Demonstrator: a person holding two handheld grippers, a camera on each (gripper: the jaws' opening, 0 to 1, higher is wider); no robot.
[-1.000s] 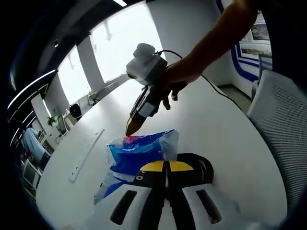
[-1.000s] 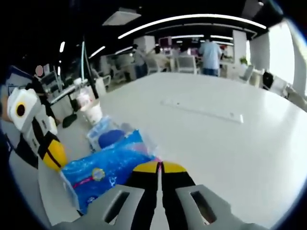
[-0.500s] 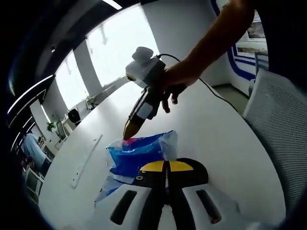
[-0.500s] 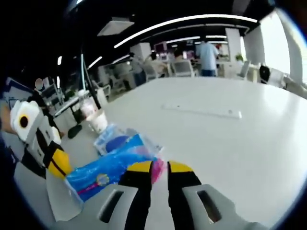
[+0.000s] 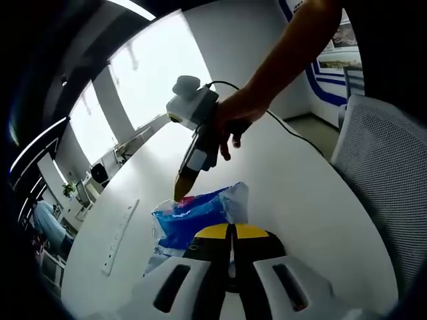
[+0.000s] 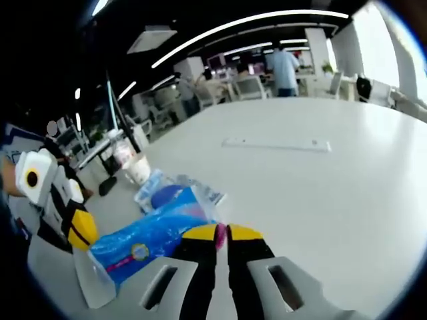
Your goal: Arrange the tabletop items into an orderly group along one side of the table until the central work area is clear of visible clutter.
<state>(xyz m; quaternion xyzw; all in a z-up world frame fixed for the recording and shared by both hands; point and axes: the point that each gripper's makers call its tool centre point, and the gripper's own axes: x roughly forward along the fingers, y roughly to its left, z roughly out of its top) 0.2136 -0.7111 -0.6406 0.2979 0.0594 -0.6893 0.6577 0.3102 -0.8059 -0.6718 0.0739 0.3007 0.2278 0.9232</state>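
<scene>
White tabletop [image 6: 347, 193] stretches around us, with a long white strip [image 6: 276, 144] lying flat on it well beyond the clutter. In the right gripper view, going left to right, we see the left gripper [image 6: 79, 230] at the edge, its yellow tips pressed together on one end of the blue plastic packet [image 6: 143, 235]. Behind the packet stands a white cup [image 6: 138, 169], and just beside it lies a clear bag with a blue round thing inside [image 6: 175, 195]; what that thing is we cannot tell. Then comes the right gripper [image 6: 221, 233], its jaws drawn almost together with a pink edge of the packet pinched between them.

In the left gripper view the packet [image 5: 193, 217] sits just ahead of our own closed tips [image 5: 231, 231], over a dark round object [image 5: 233, 283] on the table. The right gripper [image 5: 181, 192] comes down from above, held by a hand [image 5: 230, 120], its tip touching the packet's top corner. A grey mesh chair [image 5: 380, 173] stands at the right.
</scene>
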